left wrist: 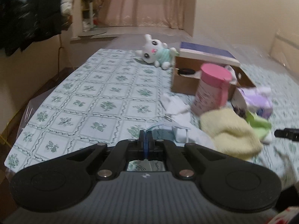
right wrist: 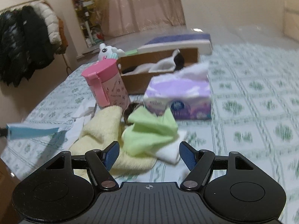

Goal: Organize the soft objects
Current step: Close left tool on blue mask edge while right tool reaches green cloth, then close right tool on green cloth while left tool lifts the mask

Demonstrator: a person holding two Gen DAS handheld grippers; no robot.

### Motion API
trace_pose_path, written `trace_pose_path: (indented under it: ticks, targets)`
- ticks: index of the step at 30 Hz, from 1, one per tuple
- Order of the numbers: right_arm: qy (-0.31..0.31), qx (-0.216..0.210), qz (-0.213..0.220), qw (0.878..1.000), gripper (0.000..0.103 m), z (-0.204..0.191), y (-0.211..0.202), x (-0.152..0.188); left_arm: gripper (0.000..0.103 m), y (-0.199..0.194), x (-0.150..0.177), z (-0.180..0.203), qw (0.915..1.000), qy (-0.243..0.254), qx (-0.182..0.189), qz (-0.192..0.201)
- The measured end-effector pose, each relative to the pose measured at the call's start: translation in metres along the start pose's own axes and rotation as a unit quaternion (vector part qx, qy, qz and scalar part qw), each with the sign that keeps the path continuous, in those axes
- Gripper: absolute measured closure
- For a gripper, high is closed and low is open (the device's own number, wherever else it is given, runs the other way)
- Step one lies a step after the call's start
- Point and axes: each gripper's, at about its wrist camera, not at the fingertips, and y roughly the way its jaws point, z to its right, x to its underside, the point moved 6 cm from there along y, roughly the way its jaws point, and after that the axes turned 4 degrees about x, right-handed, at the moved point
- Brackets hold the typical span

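The left gripper [left wrist: 146,140] is pinched tight on a thin light blue cloth [right wrist: 31,130], which hangs off it above the near left edge of the bed [left wrist: 74,93]. The right gripper [right wrist: 147,154] stands wide with nothing in it, just in front of the green cloth [right wrist: 151,130], which lies on the yellow towel [right wrist: 104,130] near the bed's front edge. This looks like the step of picking up a soft thing, and next the blue cloth likely needs to go to the cardboard box [right wrist: 142,78] in the middle of the bed.
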Motion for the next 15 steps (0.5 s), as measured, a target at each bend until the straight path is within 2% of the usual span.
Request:
trace_pose_path:
  ticks: [6,7,9,15]
  targets:
    - [-0.060,0.021,0.015,0.998,0.032,0.000,0.023,-0.010,0.102,0.006,-0.007,-0.013,0.9998,-0.017,-0.011,-0.001]
    - [-0.065,0.023,0.015,0.998,0.034,0.001,0.027,-0.010,0.102,0.007,-0.007,-0.013,0.9997,-0.019,-0.011,-0.002]
    - [-0.070,0.023,0.011,0.997,0.043,0.001,0.035,-0.011,0.102,0.009,-0.006,-0.014,0.9997,-0.022,-0.010,-0.005]
    - [-0.076,0.022,0.000,0.997,0.048,0.005,0.051,-0.012,0.102,0.012,-0.004,-0.015,0.9996,-0.025,-0.008,-0.012]
